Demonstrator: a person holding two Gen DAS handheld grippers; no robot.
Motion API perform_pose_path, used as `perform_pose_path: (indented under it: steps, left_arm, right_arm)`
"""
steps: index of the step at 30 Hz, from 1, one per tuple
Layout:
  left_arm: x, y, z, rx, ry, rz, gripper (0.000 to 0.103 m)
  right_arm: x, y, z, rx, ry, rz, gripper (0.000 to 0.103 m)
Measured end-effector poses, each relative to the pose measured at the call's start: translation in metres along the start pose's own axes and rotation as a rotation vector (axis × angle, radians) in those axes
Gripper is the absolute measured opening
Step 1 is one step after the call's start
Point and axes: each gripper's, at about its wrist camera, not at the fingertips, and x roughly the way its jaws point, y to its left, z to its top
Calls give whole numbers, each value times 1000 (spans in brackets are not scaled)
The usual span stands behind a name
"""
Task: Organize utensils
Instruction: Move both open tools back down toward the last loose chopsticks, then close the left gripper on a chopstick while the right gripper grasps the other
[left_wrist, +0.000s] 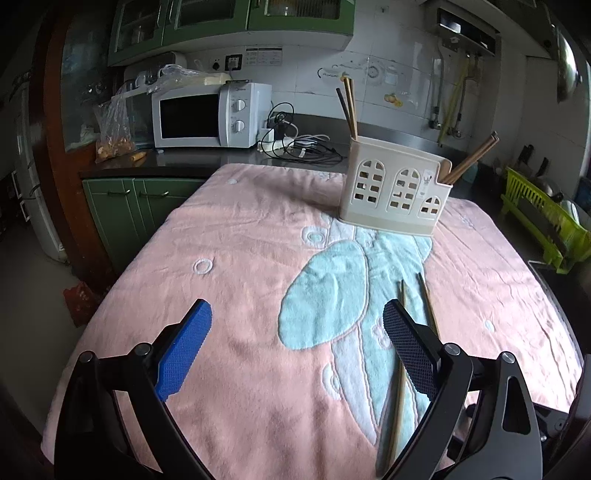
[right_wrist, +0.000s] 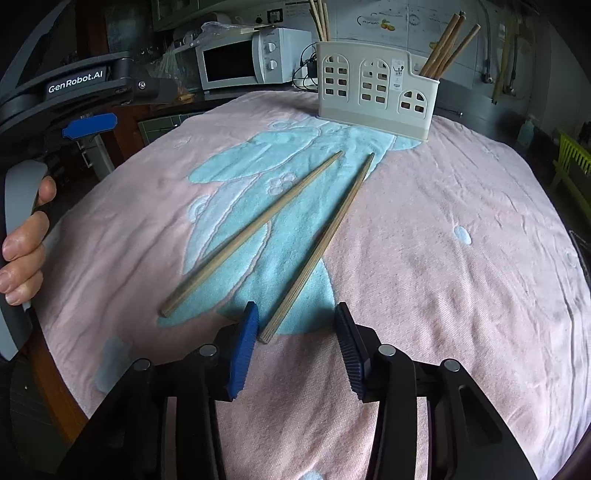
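Observation:
Two wooden chopsticks lie on the pink towel (right_wrist: 461, 206). The left chopstick (right_wrist: 255, 232) and the right chopstick (right_wrist: 321, 247) point toward the cream utensil holder (right_wrist: 376, 92), which has several chopsticks in its end compartments. My right gripper (right_wrist: 295, 314) is open, its fingers either side of the right chopstick's near end, just above the towel. My left gripper (left_wrist: 295, 314) is open and empty above the towel. In the left wrist view one chopstick (left_wrist: 397, 398) runs under its right finger, another (left_wrist: 428, 302) lies beyond, and the holder (left_wrist: 395, 192) stands at the far side.
A white microwave (left_wrist: 207, 114) and tangled cables (left_wrist: 299, 144) sit on the dark counter behind the table. A green dish rack (left_wrist: 543, 218) stands at the right. The person's hand (right_wrist: 22, 251) holds the left gripper's handle at the left of the right wrist view.

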Motion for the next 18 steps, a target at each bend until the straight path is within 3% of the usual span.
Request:
perform_pose_path:
  steps: [7,9,18]
  left_arm:
    - [1,2,-13,12,40,-27,93]
    - [2,1,-17,20,55,-49,92]
    - [1,-22,-52,76,124,-161,88]
  right_arm:
    - [-2,-3,-1,-15,6,-25,25]
    - [-3,-5,-1,-15,7,-39,11]
    - [-8,-32,-6,45,14,-48,7]
